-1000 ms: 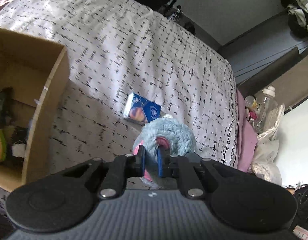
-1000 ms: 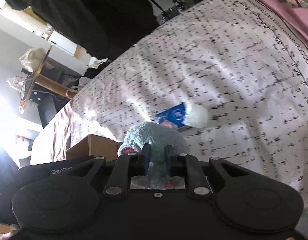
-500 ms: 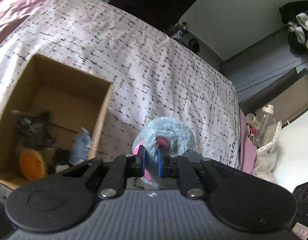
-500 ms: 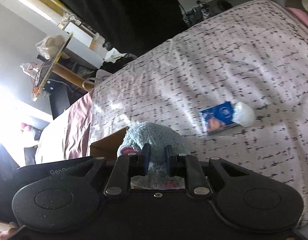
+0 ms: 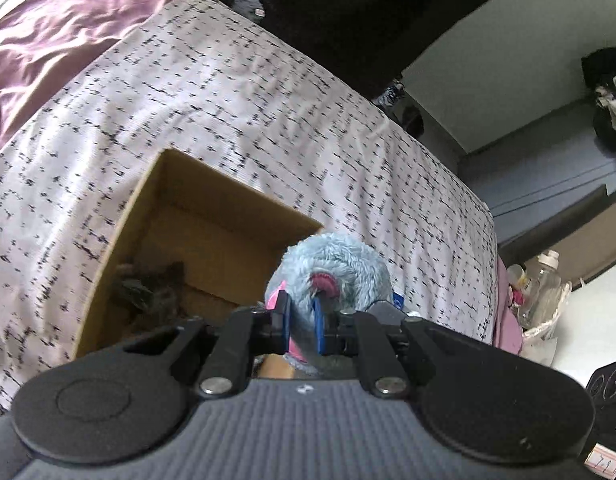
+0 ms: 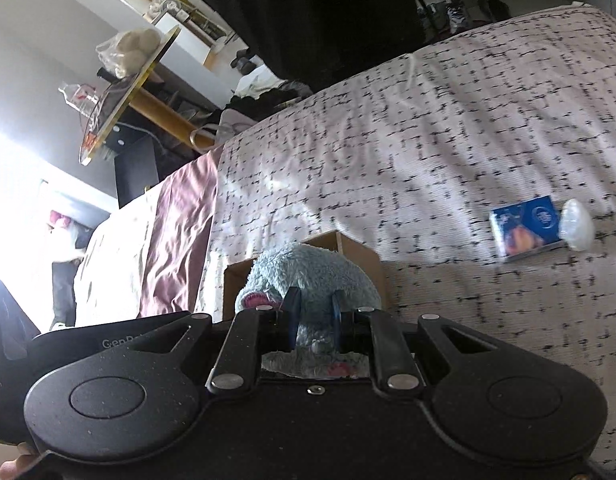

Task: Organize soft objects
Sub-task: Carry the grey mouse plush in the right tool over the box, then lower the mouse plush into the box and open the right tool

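A fluffy light-blue plush toy [image 5: 340,264] with pink ears hangs between both grippers above the bed. My left gripper [image 5: 300,326] is shut on its lower, pink-trimmed part. From the other side my right gripper [image 6: 314,320] is shut on the blue plush toy [image 6: 308,272]. An open cardboard box [image 5: 147,208] sits on the bed just left of and below the toy in the left wrist view; a dark soft toy [image 5: 147,290] lies inside it. In the right wrist view the cardboard box [image 6: 360,256] shows right behind the plush.
The bed cover [image 5: 247,120] is white with black dashes, with a pink sheet [image 5: 59,36] at the far left. A blue packet [image 6: 526,226] and a white soft lump [image 6: 576,224] lie on the bed at the right. Bottles [image 5: 544,284] stand beside the bed.
Both grippers carried the plush toward the box; the box shifted from the left edge to the middle of the left wrist view. The blue packet slid right in the right wrist view.
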`<state>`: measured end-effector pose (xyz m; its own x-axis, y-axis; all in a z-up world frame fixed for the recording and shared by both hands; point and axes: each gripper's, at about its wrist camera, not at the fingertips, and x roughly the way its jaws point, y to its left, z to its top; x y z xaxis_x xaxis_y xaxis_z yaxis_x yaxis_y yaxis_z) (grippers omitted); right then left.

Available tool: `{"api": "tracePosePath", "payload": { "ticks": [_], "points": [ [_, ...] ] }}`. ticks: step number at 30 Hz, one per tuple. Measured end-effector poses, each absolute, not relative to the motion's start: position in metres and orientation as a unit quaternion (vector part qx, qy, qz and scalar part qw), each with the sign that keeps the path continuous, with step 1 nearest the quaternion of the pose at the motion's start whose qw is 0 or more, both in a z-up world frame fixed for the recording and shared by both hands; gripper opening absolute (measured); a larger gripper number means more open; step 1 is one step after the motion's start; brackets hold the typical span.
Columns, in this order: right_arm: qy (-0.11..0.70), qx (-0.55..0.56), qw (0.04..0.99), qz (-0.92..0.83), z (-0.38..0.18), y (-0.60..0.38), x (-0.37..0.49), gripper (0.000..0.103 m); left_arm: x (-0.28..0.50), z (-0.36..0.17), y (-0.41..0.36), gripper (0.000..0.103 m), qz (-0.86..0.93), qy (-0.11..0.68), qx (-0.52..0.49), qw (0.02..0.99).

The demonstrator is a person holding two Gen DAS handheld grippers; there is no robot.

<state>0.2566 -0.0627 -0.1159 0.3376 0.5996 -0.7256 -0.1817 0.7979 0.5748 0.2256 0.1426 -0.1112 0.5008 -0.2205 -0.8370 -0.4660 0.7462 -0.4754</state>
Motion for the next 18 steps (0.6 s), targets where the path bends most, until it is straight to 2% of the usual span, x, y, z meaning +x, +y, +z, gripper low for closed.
{"api": "tracePosePath", "payload": {
  "ticks": [18],
  "points": [
    [0.553,0.172,0.78,0.237,-0.148,0.0,0.267,0.017,0.231,-0.153,0.208,0.011,0.1,0.511,-0.378,0.766]
  ]
}}
